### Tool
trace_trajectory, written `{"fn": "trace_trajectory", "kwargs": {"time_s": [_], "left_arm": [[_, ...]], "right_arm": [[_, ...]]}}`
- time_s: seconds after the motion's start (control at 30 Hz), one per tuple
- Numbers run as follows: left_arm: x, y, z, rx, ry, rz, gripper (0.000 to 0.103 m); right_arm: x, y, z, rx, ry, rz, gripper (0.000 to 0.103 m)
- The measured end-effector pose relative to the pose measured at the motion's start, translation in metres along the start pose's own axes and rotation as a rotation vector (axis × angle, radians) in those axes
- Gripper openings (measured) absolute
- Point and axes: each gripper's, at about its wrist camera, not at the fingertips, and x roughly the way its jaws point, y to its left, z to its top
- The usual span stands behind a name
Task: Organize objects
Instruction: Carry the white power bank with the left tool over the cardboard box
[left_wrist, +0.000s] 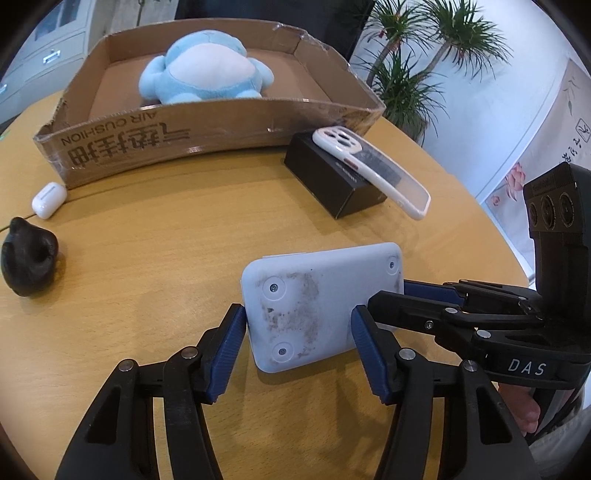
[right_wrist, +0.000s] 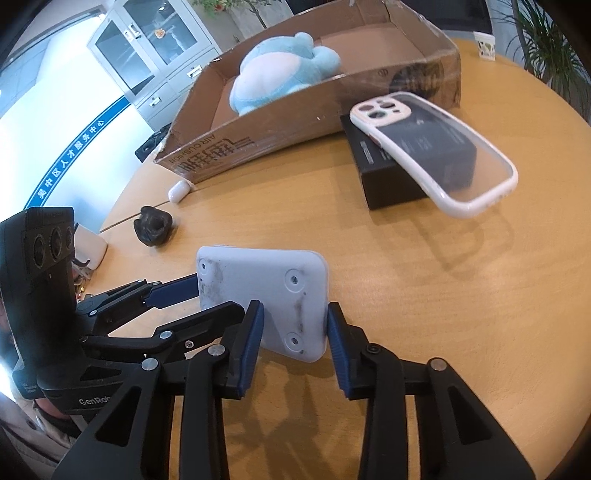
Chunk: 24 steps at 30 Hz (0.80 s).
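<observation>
Lettering on the cardboard box (left_wrist: 207, 122) reads "AIR CUSHION" beside large Chinese characters, all upside down; one gripper body shows "DAS", the other "GenRob". A flat white plastic case (left_wrist: 317, 310) with rounded corners, recessed screws and grey smudges lies on the wooden table (left_wrist: 184, 258). The left gripper (left_wrist: 299, 343) pinches its near end between ribbed blue jaws, and the right gripper (right_wrist: 295, 328) clamps its other end likewise. A soft blue plush toy (left_wrist: 203, 70) sits inside the box. A clear, white-rimmed phone case (left_wrist: 373, 170) leans on a black carton (left_wrist: 328, 181).
</observation>
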Motion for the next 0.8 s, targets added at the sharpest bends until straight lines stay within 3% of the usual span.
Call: {"fn": "trace_trajectory", "kwargs": {"time_s": [0.8], "left_arm": [[-0.033,0.006,0.035,-0.006,-0.098,0.052,0.055]], "right_arm": [[-0.014,0.023,0.038,-0.089,-0.087,0.017,0.032]]}}
